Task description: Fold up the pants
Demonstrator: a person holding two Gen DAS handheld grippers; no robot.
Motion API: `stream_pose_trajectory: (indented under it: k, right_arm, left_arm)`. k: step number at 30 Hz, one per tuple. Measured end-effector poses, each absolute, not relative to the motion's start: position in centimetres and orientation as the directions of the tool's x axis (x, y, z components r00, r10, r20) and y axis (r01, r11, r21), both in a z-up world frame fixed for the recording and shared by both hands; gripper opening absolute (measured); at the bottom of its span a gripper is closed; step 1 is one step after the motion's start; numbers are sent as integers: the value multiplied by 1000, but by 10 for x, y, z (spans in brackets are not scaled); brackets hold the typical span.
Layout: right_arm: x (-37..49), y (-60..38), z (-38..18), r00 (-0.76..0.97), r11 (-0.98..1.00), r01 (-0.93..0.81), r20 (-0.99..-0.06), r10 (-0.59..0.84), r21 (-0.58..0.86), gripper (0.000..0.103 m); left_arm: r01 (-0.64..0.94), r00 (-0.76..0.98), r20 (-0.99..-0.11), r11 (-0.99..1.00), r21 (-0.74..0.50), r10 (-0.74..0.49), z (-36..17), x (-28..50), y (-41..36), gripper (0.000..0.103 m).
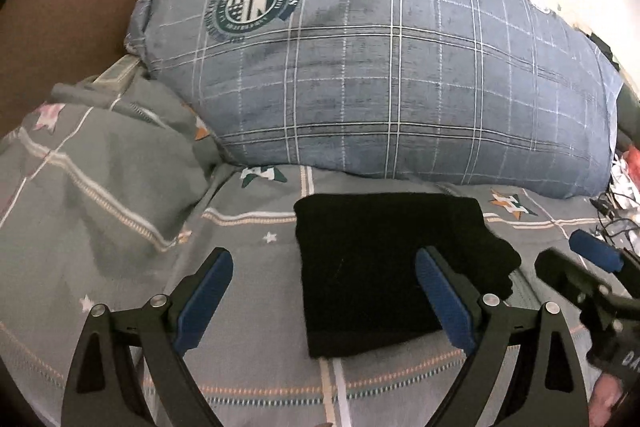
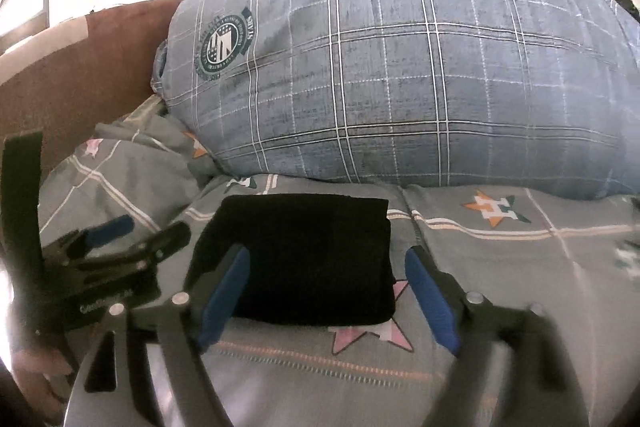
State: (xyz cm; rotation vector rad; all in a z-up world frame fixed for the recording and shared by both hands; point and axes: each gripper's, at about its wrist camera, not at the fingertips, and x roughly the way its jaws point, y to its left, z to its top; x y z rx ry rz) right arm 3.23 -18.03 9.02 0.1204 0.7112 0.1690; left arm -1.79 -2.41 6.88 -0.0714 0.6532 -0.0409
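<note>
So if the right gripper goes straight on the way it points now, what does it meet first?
Most likely the folded black pants on the grey star-print bedsheet. They lie right ahead of the right gripper, whose jaws are open and empty. The height above them is unclear. The plaid pillow lies further back.

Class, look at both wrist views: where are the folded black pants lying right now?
The folded black pants lie flat on the grey star-print bedsheet, just in front of the big blue plaid pillow, low and central in both views between the open grippers.
</note>
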Motion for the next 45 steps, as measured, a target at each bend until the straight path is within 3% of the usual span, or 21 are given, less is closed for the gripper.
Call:
stream_pose_trajectory:
  k: [11,45]
  right_arm:
    - [32,-170,86,732,982,-97,-656,181,163,82]
    - [39,-184,71,714,981,-69,-678,175,180,82]
  left_arm:
    - [10,781,-619,993,-119,-82,62,-11,-16,94]
    - [10,776,-629,997,-70,-52,55,-2,-25,94]
